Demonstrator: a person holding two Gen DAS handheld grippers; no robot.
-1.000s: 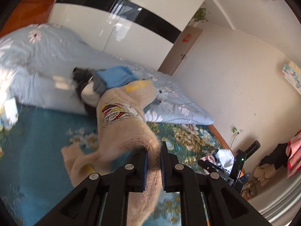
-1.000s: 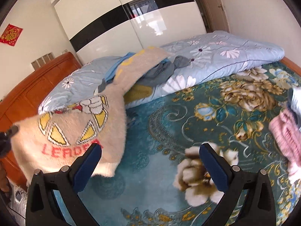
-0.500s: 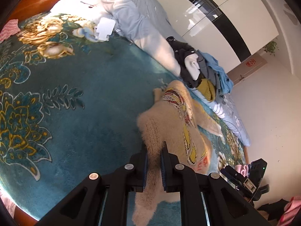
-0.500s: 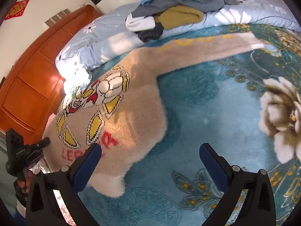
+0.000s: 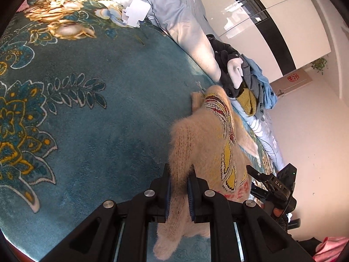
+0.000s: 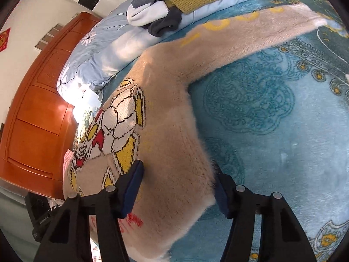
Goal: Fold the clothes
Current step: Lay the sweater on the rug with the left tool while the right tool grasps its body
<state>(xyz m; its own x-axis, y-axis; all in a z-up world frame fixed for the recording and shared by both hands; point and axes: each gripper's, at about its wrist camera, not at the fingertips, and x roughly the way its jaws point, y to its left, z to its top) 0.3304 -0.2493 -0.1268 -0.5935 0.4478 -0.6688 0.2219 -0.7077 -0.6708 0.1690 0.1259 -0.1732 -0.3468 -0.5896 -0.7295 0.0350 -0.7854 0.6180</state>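
Your left gripper (image 5: 178,174) is clamped on the fuzzy beige sweater (image 6: 165,152), which lies spread on the teal floral blanket (image 5: 87,120). The pinched fabric fills the narrow gap between the two blue pads, and what lies under that fold is hidden from you.

Your right gripper (image 6: 178,181) has its fingers standing apart on either side of the sweater's near edge. The right finger is partly covered by the fuzzy hem, so you cannot tell whether that pad touches the cloth. The left pad (image 6: 133,187) lies against the knit.

Red lettering runs along the sweater's near end, but your right gripper's frame cuts it off and it cannot be read. The knitted figure in white, yellow and red sits on the left part of the garment. One sleeve stretches away to the far right, marked with yellow shapes too blurred to read.

In the left wrist view, your other gripper's black body (image 5: 274,185) shows at the right edge with the letters "DAS" on it.

Far across the blanket, a pile of clothes (image 6: 174,6) rests on the pale blue quilt (image 6: 98,50), cut off by the top of the right wrist view. A red paper ornament (image 5: 293,78) hangs on the far door; its characters are too small to read.
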